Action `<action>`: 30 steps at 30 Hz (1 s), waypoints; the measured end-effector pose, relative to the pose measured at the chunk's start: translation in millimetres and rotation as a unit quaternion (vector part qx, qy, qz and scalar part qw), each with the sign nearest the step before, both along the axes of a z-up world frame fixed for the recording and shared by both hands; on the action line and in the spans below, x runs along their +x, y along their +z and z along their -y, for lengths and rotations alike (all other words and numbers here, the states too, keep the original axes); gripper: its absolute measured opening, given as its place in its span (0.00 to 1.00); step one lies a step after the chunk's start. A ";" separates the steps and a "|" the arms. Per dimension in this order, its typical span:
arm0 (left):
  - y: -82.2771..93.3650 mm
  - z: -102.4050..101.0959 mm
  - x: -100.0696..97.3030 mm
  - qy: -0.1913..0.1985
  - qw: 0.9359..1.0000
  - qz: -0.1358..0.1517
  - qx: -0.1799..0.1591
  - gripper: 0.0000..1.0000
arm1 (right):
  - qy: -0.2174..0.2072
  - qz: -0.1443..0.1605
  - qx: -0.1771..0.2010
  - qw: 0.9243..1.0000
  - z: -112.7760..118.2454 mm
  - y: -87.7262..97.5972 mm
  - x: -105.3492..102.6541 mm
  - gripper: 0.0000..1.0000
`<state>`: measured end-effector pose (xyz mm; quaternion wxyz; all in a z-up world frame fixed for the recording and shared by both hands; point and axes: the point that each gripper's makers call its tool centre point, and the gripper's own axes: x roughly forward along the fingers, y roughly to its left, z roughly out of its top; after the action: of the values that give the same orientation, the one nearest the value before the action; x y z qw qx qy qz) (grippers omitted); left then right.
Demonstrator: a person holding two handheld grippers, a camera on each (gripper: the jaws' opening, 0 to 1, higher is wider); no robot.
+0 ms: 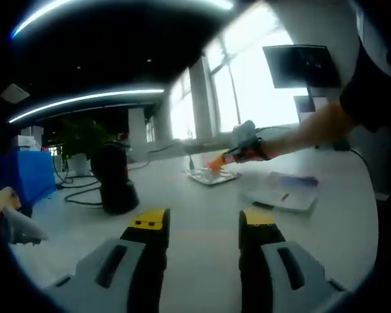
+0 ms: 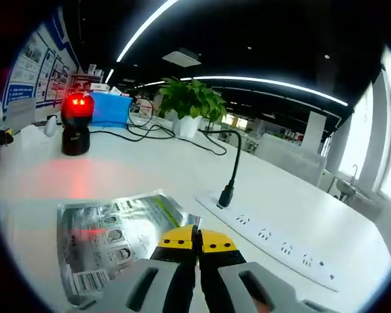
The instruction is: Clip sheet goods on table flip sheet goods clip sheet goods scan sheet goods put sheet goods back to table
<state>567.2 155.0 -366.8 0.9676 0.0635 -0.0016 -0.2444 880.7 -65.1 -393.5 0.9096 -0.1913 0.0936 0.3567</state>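
Because your right gripper (image 2: 197,240) has its jaws pressed together right at the near edge of the silver packet (image 2: 117,236) lying flat on the white table (image 2: 150,166), you may have only a thin bite; lifting quickly toward the red-lit scanner (image 2: 77,124) could let it slip or fold. Whether foil is truly pinched, I cannot tell. Your left gripper (image 1: 202,225) hangs spread and empty above the table.

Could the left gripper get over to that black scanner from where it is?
Probably yes. The left gripper is open and holds nothing, and the scanner stands ahead of it, off to one side, with bare table between them and nothing in the path.
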 end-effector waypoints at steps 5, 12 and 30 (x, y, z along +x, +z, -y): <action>-0.8 1.3 -0.1 -0.003 1.000 -0.002 0.002 0.34 | 0.005 0.004 -0.001 1.000 -2.3 0.3 -1.1 0.00; -0.9 1.8 -0.3 -0.003 1.000 -0.002 0.003 0.34 | 0.006 0.000 -0.008 1.000 -1.3 -2.0 0.0 0.00; -0.2 2.4 -1.1 -0.005 1.000 0.000 0.001 0.34 | -0.063 0.006 0.056 0.996 24.0 32.2 13.5 0.10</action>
<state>566.1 152.6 -367.0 0.9662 0.0647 -0.0013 -0.2497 894.2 -89.1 -361.3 0.9402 -0.1357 0.0795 0.3022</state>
